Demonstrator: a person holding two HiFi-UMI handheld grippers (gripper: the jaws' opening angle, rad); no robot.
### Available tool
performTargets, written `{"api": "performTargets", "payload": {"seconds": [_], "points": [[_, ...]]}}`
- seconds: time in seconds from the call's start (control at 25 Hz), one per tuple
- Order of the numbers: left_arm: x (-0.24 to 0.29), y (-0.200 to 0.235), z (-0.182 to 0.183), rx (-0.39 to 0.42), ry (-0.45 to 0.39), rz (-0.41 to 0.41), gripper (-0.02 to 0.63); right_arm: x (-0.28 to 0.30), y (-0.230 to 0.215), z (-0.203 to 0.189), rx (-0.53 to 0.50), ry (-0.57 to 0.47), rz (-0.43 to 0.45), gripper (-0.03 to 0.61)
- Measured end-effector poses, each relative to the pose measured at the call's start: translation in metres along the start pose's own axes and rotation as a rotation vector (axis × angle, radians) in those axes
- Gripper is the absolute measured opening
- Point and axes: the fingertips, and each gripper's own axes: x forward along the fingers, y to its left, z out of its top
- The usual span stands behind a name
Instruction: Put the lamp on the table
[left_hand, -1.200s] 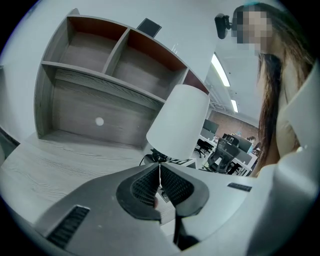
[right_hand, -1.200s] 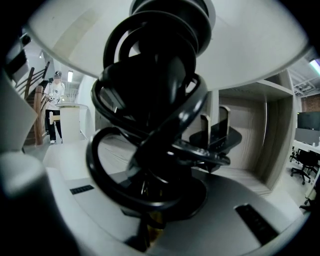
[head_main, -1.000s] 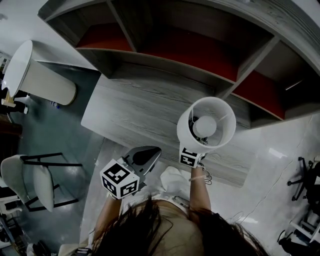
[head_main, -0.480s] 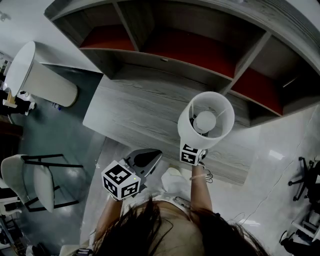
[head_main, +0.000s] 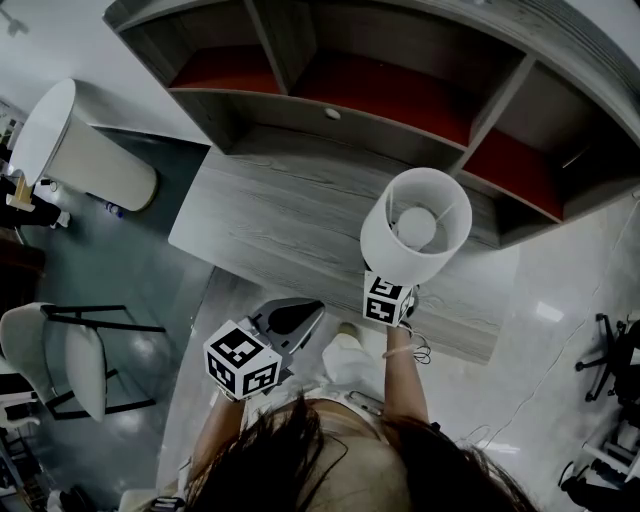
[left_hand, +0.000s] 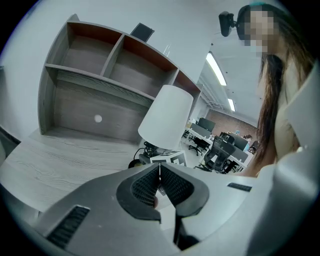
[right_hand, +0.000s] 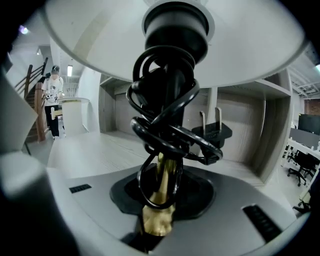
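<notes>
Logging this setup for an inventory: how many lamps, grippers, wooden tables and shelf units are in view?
lamp: 1
grippers: 2, the left gripper and the right gripper
wooden table: 1
shelf unit: 1
Total: 5

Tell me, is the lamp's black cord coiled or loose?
Coiled: the black power cord loops around the brass lamp stem below the white shade.
</notes>
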Motion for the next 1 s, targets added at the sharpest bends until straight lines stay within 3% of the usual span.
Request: {"api": "performTargets", "payload": {"seconds": [1.0], "points": [[-0.032, -0.018, -0.015, 0.019, -0.057, -0.006, 0.012, -0.034, 0.003, -0.026, -0.056, 0.07, -0.026, 0.101]]}}
